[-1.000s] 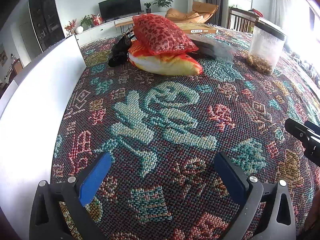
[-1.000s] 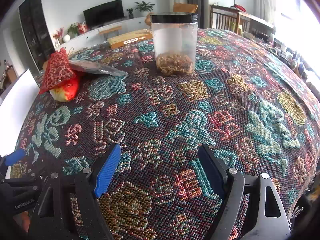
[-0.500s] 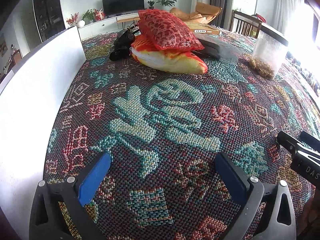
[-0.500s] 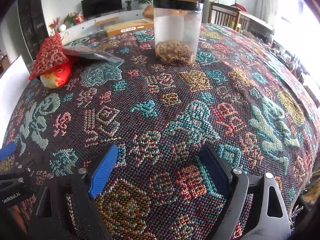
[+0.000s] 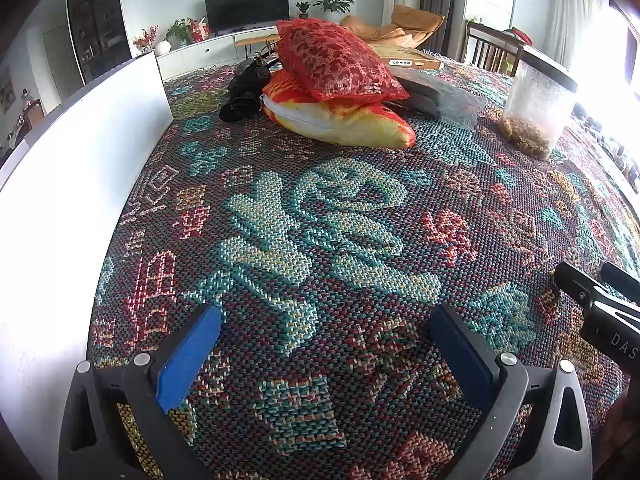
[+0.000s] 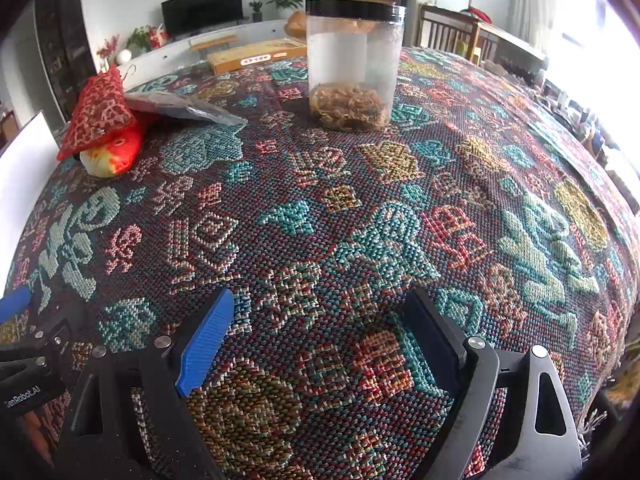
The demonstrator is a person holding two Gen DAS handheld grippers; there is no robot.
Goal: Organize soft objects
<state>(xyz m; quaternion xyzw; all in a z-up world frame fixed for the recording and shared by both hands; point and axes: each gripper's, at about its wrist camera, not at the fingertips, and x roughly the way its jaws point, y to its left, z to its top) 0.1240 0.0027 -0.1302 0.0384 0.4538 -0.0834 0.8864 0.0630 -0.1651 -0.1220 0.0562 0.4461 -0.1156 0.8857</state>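
A red patterned cushion (image 5: 336, 64) lies on top of a yellow-orange fish-shaped pillow (image 5: 340, 120) at the far side of the woven tablecloth (image 5: 320, 220). A black soft item (image 5: 248, 92) sits just left of them. My left gripper (image 5: 326, 332) hovers open over bare cloth, well short of the pile. My right gripper (image 6: 320, 320) is also open and wide, with nothing between its blue pads (image 6: 208, 340). In the right wrist view the cushion (image 6: 98, 116) and fish pillow (image 6: 112, 156) sit far left.
A clear jar with a black lid (image 6: 354, 68) stands ahead of the right gripper. A grey plastic-wrapped packet (image 5: 440, 96) lies beside the pillows. A white board (image 5: 80, 160) lines the left edge. A flat cardboard box (image 6: 256, 58) lies at the back. Chairs stand beyond the table.
The right gripper's jaws have spread a little wider. Both hands have barely shifted, and the pillows and jar lie where they were.
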